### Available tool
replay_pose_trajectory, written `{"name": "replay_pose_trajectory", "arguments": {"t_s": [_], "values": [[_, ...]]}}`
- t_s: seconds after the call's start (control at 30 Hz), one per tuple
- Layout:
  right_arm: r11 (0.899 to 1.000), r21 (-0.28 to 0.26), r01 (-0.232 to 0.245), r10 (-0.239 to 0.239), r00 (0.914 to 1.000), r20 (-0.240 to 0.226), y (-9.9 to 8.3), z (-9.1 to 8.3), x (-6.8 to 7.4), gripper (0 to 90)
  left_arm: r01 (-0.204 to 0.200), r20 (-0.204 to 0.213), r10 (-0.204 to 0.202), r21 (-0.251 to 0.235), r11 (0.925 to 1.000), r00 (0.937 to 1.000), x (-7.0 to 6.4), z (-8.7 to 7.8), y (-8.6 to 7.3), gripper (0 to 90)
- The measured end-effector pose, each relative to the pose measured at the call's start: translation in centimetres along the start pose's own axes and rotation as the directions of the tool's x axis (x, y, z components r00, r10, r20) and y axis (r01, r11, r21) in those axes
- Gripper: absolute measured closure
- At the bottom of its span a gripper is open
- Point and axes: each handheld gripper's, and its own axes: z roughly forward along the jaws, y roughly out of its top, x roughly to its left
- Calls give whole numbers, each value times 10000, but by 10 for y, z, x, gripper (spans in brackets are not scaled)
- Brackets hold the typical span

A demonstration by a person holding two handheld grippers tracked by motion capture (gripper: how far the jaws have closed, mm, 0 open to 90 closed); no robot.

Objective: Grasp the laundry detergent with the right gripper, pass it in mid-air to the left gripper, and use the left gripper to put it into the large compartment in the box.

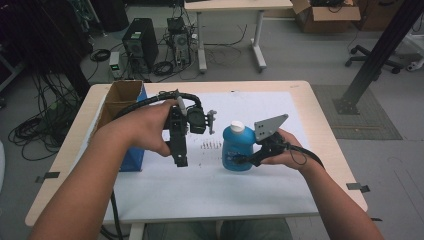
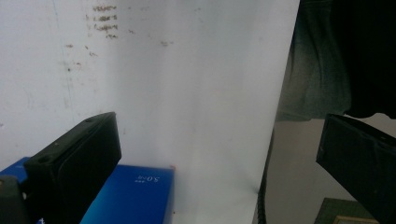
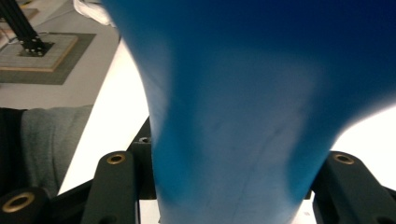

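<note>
While right hand-held gripper (image 1: 243, 161) clamps blue bottle (image 1: 237, 150) at waist, bottle upright on desk (image 1: 300, 95) centre, white cap (image 1: 236, 126) at 12 o'clock. Left hand-held gripper (image 1: 180, 159) released, empty, at bottle's 9 o'clock. Keep squeeze steady, bottle vertical; bring left in for cap.

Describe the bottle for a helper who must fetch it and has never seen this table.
Start at the white sheet covering the wooden table. Right of its middle, the right tool grips a blue bottle. It stands upright with a white cap, rounded and squat, unlike the flat-sided blue box at the sheet's left edge.
</note>
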Motion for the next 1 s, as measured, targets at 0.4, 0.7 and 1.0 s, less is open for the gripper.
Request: {"name": "replay_pose_trajectory", "arguments": {"t_s": [0.4, 0.7, 1.0], "values": [[9989, -391, 266, -282, 9987, -416, 9, 20, 5, 453, -216, 60, 216, -1, 9998, 9997, 2, 3, 11, 2], [9978, -290, 595, -608, 9972, -439, 17, 35, 10, 452, -304, 129, 304, -11, 9995, 9995, 2, 6, 16, 2], [9976, -240, 655, -665, 9967, -466, 22, 51, 13, 451, -397, 145, 396, 28, 9992, 9991, 2, 8, 21, 2]]}}
